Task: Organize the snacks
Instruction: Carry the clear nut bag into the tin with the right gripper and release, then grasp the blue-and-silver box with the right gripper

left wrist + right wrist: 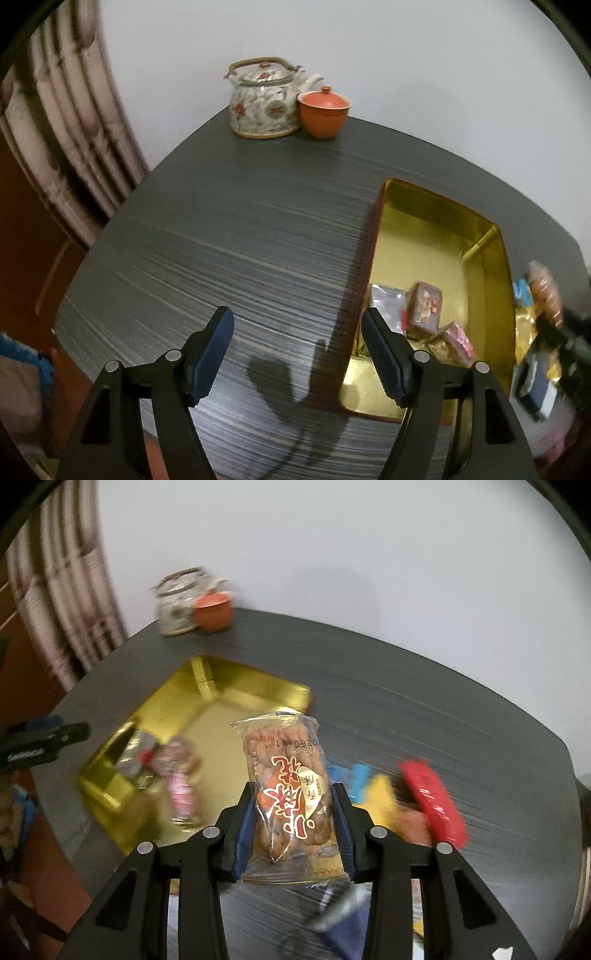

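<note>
The right tool (293,812) is clenched on a clear packet of twisted snacks (288,786), carried above the desk (424,709) at mid-frame, just right of the gold tray (236,679). The step in hand looks like delivery; next it must swing left over the tray's bare floor beside the snacks already lying there (424,310) and let go. The left tool (297,354) hangs released and empty over the desk at lower centre of its own view

Gold tray (439,221) — floral teapot (264,105), orange cup (324,112).

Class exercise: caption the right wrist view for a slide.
Right tongs grip a clear snack packet above the table, gold tray just beyond.
</note>
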### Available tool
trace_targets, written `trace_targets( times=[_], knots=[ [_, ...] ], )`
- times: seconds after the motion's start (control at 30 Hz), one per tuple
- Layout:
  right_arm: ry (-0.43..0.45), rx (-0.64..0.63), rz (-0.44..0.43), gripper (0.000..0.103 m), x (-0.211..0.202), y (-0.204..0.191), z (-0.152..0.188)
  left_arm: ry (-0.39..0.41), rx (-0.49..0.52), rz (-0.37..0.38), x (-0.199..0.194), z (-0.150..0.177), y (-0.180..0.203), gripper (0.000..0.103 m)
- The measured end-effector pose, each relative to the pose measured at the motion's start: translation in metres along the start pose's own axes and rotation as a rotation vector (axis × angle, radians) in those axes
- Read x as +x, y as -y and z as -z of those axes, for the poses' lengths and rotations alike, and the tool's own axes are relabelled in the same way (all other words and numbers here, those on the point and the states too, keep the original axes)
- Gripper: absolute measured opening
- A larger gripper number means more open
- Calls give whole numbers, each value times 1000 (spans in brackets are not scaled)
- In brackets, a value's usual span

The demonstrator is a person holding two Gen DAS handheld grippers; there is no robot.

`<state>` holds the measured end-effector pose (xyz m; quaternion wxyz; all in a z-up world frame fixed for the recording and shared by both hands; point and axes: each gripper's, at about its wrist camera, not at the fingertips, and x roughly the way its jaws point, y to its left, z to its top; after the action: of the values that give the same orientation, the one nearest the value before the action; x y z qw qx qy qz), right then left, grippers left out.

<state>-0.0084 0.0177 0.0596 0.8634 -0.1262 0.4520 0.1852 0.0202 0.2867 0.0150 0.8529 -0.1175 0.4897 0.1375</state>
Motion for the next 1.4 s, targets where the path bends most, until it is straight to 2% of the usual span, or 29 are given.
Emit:
trace_targets(
  times=[0.23, 0.4, 0.57, 0.83, 1.03, 1.27, 1.4],
  knots=[
    [-48, -114, -148, 36, 18, -65, 1, -25, -30, -5, 6, 0, -4, 73],
    [-86, -172, -202, 36, 32, -92, 6, -29, -45, -9, 7, -1, -6, 73],
    [-124, -162, -188, 36, 47, -90, 8, -32, -46, -3, 6, 0, -5, 73],
    [-102, -198, -115, 36, 55, -92, 5, -39, -37, -1, 8, 2, -1, 73],
    [-95, -197, -129, 38, 54, -95, 7, -40, -38, -1, 8, 2, -1, 73],
    [-84, -155, -158, 50, 44, -86, 7, -39, -35, -4, 7, 2, 0, 73],
    [-59, -131, -160, 52, 33, -76, 7, -39, -31, -7, 8, 4, 1, 73]
  ],
)
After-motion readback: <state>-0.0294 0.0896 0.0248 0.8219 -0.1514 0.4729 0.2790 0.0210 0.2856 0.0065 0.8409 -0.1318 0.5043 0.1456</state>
